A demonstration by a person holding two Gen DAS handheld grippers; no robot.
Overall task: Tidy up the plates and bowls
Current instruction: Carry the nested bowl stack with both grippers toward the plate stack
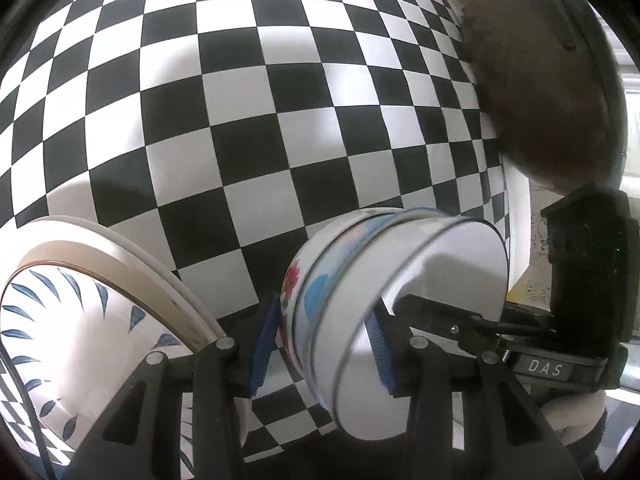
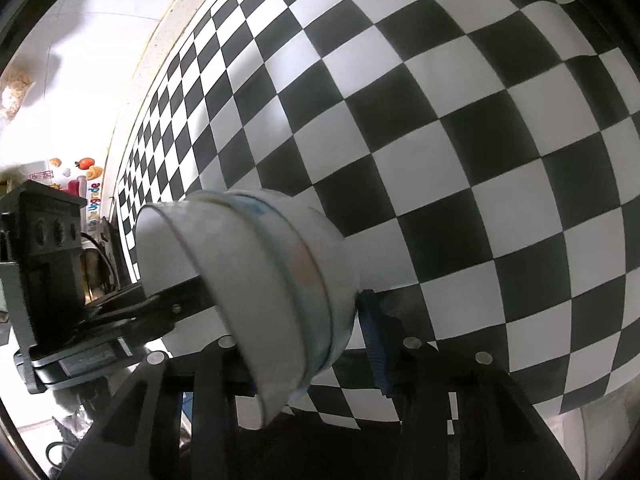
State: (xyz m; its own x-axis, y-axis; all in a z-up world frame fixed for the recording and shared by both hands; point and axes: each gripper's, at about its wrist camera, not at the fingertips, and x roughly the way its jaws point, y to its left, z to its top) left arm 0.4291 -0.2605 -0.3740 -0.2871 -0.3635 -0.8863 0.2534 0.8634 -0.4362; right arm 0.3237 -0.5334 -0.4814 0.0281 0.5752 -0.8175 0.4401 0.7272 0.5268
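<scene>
A: Status, left to right?
B: Plate stack [image 1: 92, 312] already nested on the checkered table [image 1: 280, 100], far left. Bowl stack [image 1: 360, 300] is clamped by the left hand-held gripper [image 1: 320, 344], tipped on its side above the table.
A: Right side?
B: Same bowls are straddled by the right hand-held gripper [image 2: 308, 344]; pad contact cannot be told. Bowls judged still to be set down.

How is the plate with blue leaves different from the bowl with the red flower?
The leaf plate is wide and flat with blue leaves; the flower bowl is deep with a red flower. The plate tops a pile of plates; the bowl is tipped on its side with other bowls nested inside. Both are mostly white.
</scene>
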